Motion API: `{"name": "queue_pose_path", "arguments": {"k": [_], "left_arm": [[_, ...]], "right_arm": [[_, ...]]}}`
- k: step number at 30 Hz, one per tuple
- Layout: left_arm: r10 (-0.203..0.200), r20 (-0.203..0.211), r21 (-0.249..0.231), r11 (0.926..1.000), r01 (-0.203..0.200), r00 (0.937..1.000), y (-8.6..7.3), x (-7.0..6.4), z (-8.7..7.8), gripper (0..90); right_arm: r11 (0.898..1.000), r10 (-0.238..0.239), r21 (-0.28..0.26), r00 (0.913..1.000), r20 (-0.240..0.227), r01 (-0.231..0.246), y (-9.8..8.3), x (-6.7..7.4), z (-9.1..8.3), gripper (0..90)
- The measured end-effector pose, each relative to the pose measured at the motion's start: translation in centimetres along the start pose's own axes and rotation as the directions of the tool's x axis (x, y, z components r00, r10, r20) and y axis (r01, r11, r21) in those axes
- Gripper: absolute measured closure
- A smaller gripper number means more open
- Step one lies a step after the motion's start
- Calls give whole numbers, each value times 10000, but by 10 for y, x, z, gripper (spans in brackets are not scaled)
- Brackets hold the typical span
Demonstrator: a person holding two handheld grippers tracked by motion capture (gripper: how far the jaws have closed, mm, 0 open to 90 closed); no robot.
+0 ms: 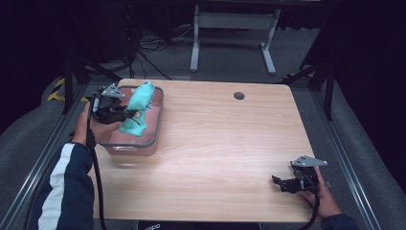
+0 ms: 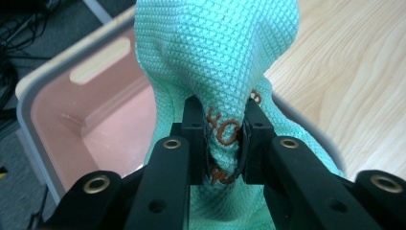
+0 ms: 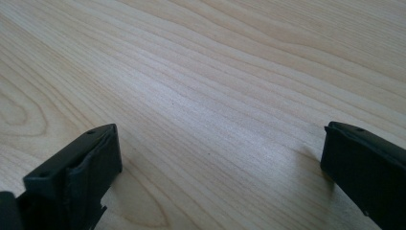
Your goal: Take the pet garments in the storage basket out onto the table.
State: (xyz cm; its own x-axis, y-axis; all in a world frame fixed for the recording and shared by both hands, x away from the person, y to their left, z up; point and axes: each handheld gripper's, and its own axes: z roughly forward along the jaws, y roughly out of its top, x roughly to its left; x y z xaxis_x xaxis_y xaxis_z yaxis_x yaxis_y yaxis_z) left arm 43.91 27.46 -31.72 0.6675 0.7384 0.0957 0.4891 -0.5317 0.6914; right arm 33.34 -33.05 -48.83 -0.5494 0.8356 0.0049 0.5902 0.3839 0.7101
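Note:
A teal waffle-weave cloth [image 1: 139, 108] with orange lettering hangs over a pink bin [image 1: 152, 136] with a grey rim at the table's left. My left gripper [image 1: 131, 115] is shut on the cloth; in the left gripper view both jaws pinch a fold of the cloth [image 2: 215, 62] above the pink bin [image 2: 72, 120]. My right gripper [image 1: 277, 182] rests low over the table's front right corner, open, with nothing between its fingers. In the right gripper view my right gripper [image 3: 220, 158] shows its jaws wide apart over bare wood.
The wooden table [image 1: 225, 139] has a round cable hole [image 1: 239, 96] near its far edge. A white desk frame [image 1: 234, 28] and cables stand on the grey floor beyond. Metal rails run along both sides of the table.

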Motion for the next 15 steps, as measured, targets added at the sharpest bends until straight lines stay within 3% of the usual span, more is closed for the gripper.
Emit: {"name": "queue_pose_path", "arguments": {"k": [8,11,15], "left_arm": [[143,430,-884,9960,-104,9990,18,-23,-19,767],[397,823,-1190,9924,-297,9958,26,-34,-20,768],[818,1156,-1237,9900,-674,9899,39,-54,-18,768]], "right_arm": [[10000,-9,2,10000,-7,9,0,0,0,6],[10000,-11,2,10000,-8,11,0,0,0,6],[10000,-12,3,10000,-7,12,0,0,0,6]]}}
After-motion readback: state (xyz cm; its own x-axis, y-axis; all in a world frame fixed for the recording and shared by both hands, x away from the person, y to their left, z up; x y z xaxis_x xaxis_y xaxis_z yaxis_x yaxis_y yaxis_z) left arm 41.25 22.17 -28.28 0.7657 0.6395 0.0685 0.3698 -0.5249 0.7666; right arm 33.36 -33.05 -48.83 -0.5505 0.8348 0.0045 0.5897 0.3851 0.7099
